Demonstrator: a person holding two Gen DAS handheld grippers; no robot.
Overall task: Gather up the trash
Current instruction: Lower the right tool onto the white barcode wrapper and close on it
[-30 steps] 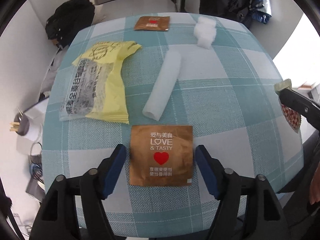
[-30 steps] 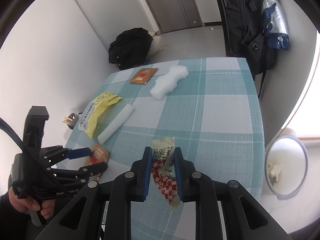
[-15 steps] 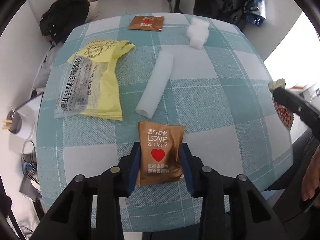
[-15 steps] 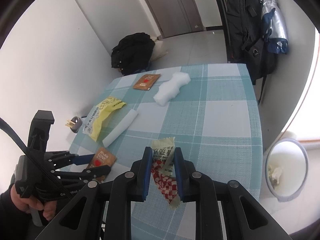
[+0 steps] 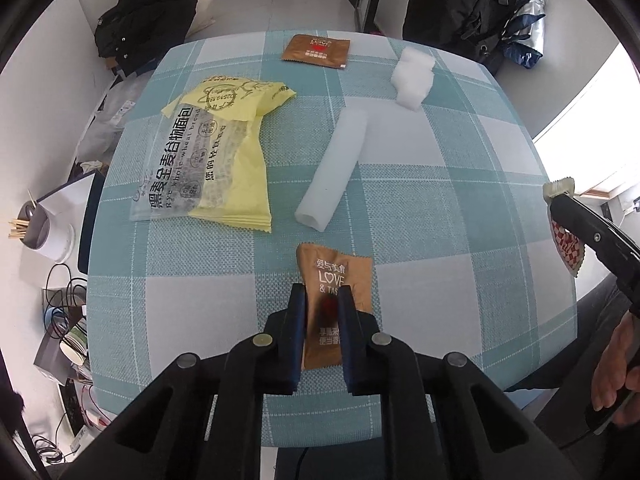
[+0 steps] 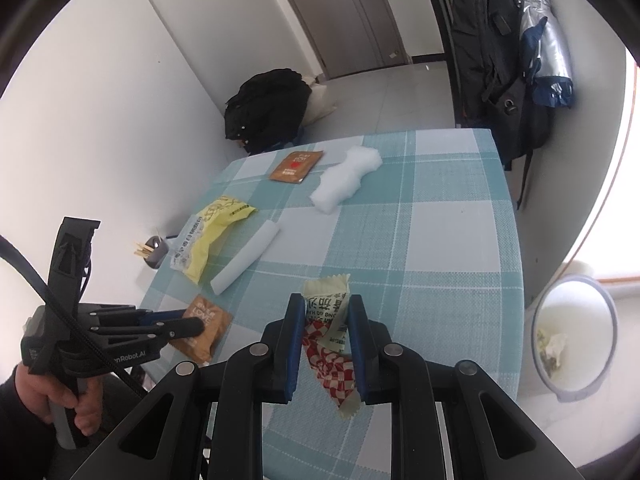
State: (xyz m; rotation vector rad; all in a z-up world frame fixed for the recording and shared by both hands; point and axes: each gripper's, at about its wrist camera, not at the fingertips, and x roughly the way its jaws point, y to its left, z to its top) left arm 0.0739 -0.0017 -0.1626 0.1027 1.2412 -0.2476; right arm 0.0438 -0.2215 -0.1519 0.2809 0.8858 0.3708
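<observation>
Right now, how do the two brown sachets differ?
The near sachet is pinched in the left gripper at the table's front edge and buckled; the far sachet lies flat and untouched at the far edge. The near one's heart is mostly hidden between the fingers; the far one's shows fully. The near one stands end-on to the camera, the far one sideways. Both share the brown wrapper with white print and a red heart.

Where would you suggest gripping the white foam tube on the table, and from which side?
Grip the white foam tube across its middle, coming from above with the tool's fingers either side of its narrow width. It lies flat, long and slim, with clear cloth on both sides.
</observation>
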